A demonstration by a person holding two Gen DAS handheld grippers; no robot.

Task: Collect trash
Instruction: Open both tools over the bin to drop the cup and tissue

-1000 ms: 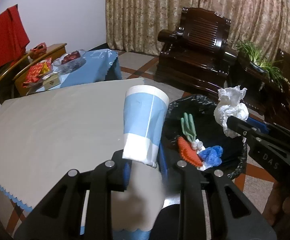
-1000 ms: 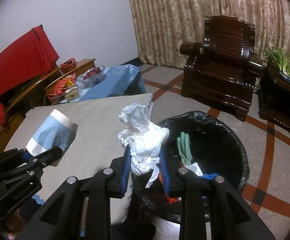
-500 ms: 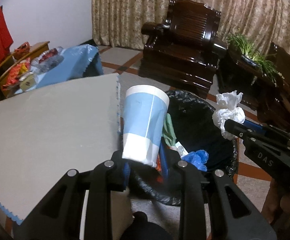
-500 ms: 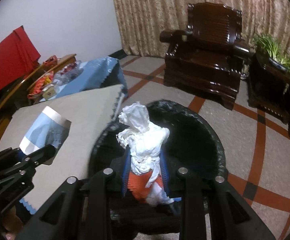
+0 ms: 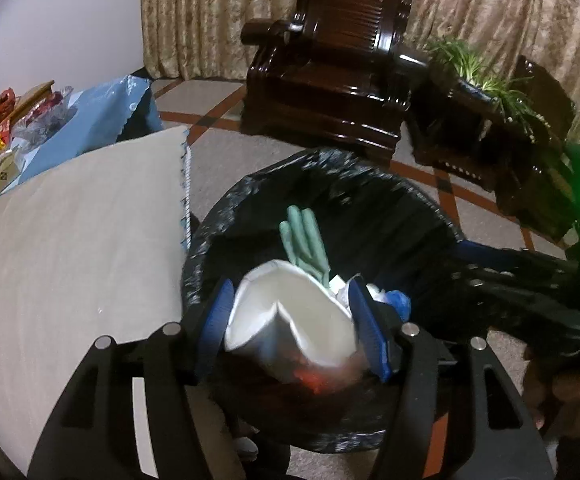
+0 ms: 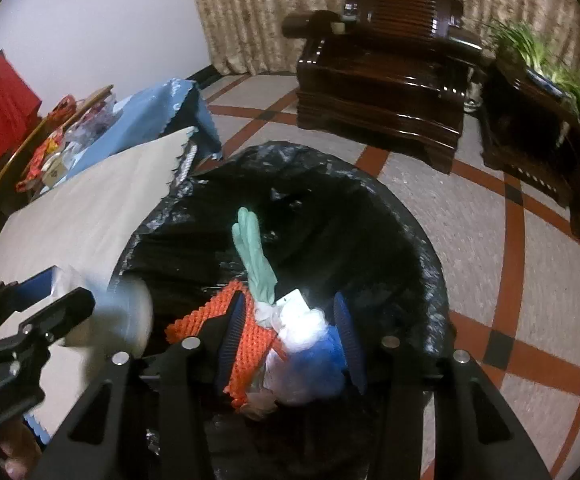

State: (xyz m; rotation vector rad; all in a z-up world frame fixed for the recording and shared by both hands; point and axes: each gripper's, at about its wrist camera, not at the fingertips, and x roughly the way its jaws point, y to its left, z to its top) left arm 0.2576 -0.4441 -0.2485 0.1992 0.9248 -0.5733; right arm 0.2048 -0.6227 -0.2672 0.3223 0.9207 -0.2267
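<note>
In the left wrist view, the grey-clothed table [image 5: 69,248] fills the left side, with a blue-draped side table [image 5: 89,120] behind it. The black-lined trash bin [image 5: 330,176] sits just beside the table edge. The left gripper [image 5: 290,328] hangs over the bin's mouth; its jaws have just been opening and stand spread, with the paper cup [image 5: 290,320] between the blue pads, mouth toward the camera, blurred and seemingly loose. A green rubber glove [image 5: 304,240] lies in the bin beyond. Only this view shows the right gripper [image 5: 530,292] from the side, reaching in over the bin rim, with a hand [image 5: 562,396] gripping it at the far right.

In the right wrist view, the left gripper [image 6: 49,320] enters at far left with the cup [image 6: 125,320] at the bin's edge. This view alone shows the orange mesh [image 6: 245,344] inside the bin. The right gripper [image 6: 290,340] has likewise just been opening; its jaws are apart, the crumpled tissue [image 6: 302,328], blurred, between them above a blue wad [image 6: 326,364]. A dark wooden armchair [image 6: 390,60] stands behind, a potted plant [image 6: 562,72] rightmost.
</note>
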